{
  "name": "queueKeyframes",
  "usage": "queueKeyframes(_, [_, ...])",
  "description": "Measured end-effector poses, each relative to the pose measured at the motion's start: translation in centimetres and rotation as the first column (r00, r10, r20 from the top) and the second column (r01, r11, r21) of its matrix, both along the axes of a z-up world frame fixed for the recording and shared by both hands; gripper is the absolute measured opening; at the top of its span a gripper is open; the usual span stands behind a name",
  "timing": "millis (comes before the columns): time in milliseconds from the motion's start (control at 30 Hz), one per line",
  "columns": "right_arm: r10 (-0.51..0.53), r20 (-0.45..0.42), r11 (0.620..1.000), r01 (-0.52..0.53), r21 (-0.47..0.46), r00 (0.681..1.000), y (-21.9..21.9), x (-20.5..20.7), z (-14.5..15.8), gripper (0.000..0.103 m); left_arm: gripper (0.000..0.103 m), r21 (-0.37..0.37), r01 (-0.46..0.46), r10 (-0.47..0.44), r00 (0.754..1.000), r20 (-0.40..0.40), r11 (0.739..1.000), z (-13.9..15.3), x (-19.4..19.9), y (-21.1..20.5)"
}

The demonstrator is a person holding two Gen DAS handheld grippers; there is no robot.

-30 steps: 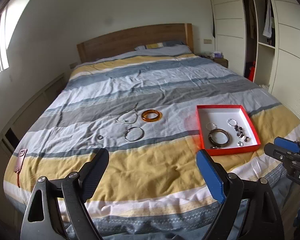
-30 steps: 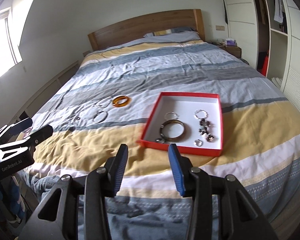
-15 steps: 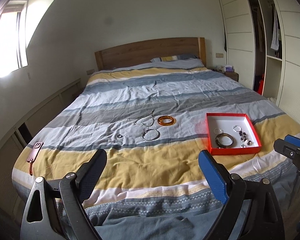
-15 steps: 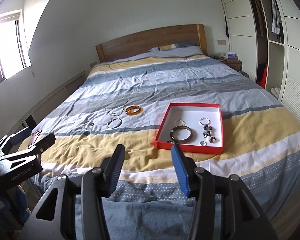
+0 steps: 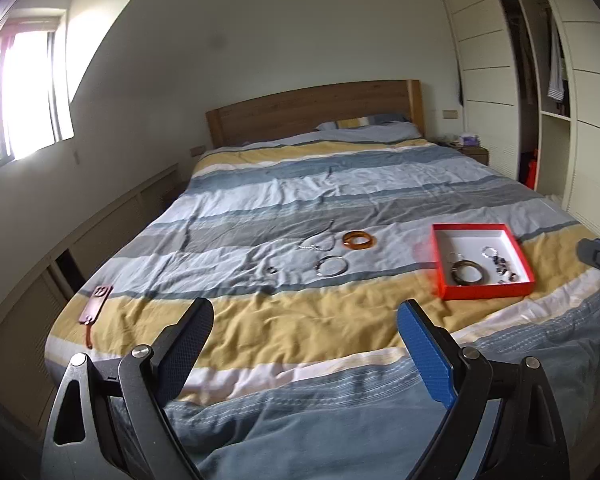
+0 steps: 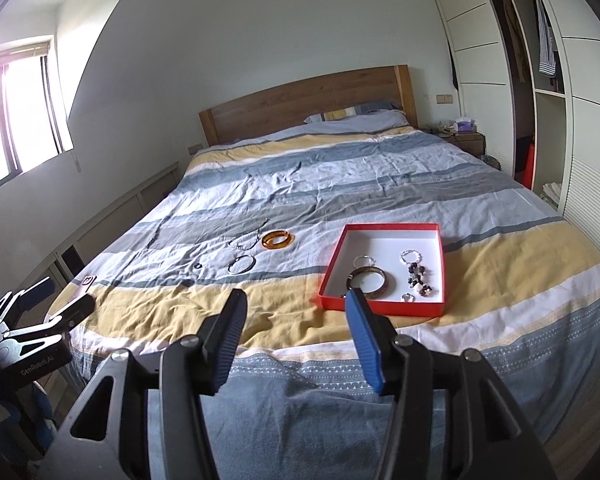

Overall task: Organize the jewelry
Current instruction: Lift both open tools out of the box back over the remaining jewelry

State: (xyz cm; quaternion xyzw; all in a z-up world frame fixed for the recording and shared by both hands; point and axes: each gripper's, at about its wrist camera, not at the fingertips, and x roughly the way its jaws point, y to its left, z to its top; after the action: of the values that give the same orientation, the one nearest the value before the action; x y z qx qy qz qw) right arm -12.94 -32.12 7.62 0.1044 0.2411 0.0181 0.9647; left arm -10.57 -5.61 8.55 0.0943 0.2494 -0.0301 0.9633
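Left gripper: jaws spread wide, nothing between the pads, held clear above the foot of the bed. Right gripper: jaws moderately apart and just been opening, nothing between them, touching nothing; its blue finger overlaps the near edge of the box only by line of sight.

Loose jewelry lies on the striped duvet, well ahead of both grippers. An amber bangle lies flat, translucent orange-brown. Just left of it is a thin silver chain in a loose loop. Near these, closer to the foot, are a plain silver bangle and, to its left, a small dark ring.

A shallow red box with a white interior sits on the duvet to the right of the loose pieces. It holds a dark brown bangle, a thin silver ring-shaped piece, a beaded silver loop, a cluster of dark and pale beads and a small silver item, too small to identify.

A reddish-brown tag-like item lies at the bed's left edge.
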Motion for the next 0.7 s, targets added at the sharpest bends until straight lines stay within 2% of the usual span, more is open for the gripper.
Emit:
queueKeyframes(267, [0.025, -0.021, 0.999, -0.025, 0.023, 0.999, -0.7, 1.2, -1.0, 0.051, 0.093, -0.030, -0.127, 0.126, 0.991, -0.050, 0.991, -1.1, 1.2, 4.7])
queueKeyframes(700, [0.110, -0.104, 0.994, -0.110, 0.010, 0.988, 1.1, 6.2, -3.4, 0.051, 0.094, -0.061, -0.165, 0.155, 0.976, -0.151, 0.984, -4.9, 5.5, 7.7])
